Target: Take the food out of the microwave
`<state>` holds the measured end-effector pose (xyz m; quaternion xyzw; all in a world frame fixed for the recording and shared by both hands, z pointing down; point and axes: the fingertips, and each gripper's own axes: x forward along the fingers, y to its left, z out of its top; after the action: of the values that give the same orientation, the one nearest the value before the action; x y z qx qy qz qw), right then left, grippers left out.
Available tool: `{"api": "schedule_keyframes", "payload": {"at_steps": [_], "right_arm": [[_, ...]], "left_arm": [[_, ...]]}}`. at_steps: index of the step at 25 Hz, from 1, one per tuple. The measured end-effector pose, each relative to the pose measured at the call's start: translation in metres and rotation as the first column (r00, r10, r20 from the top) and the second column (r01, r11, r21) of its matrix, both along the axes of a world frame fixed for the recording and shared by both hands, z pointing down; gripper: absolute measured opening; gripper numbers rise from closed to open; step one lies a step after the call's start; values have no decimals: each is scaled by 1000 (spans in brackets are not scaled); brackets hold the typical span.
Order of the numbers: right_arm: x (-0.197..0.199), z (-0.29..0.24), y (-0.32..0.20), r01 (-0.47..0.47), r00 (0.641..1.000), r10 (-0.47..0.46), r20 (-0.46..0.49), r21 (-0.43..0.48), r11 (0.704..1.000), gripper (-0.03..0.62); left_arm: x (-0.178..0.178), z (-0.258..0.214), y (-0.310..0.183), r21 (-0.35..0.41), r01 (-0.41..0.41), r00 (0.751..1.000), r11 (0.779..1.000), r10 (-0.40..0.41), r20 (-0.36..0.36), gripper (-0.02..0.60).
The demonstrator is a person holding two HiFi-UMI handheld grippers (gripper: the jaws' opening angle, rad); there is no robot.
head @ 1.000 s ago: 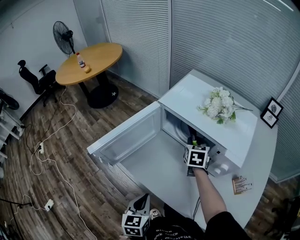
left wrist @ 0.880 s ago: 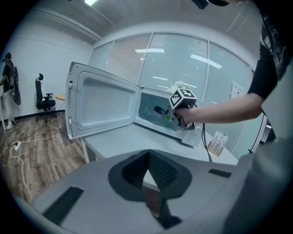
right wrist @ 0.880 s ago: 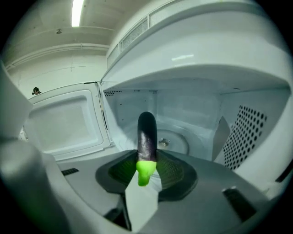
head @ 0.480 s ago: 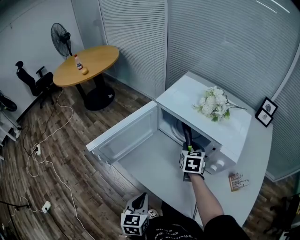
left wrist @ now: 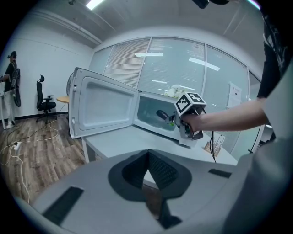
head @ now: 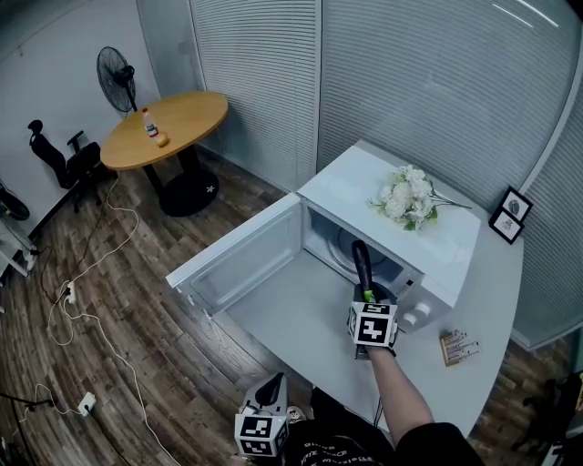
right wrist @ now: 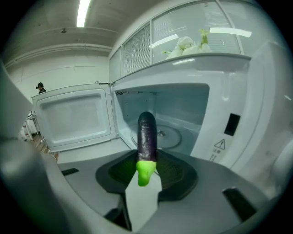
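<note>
Between right gripper (right wrist: 147, 176) fingers (right wrist: 177, 174), eggplant (right wrist: 147, 137), green stem nearest.

round table (head: 196, 109) | bottle (head: 148, 123): label unreadable | picture frame (head: 506, 222): content too small

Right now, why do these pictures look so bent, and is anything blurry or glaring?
Right gripper view: a fisheye lens bows the microwave walls and blackens the corners; the eggplant is sharp, the ceiling light glares. Left gripper view: same bowing, with a soft foreground. Head view: the blinds curve.
</note>
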<state>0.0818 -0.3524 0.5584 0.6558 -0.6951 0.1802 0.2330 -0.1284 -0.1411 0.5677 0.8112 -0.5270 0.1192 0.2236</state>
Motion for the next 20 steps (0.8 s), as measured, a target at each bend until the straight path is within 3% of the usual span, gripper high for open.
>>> {"api": "schedule_keyframes", "payload": {"at_steps": [20], "right_arm": [[-1, -6, 61, 64, 997, -63, -33, 23, 998, 129]], "left_arm": [[25, -5, 4, 34, -79, 997, 996, 79, -6, 7]]}}
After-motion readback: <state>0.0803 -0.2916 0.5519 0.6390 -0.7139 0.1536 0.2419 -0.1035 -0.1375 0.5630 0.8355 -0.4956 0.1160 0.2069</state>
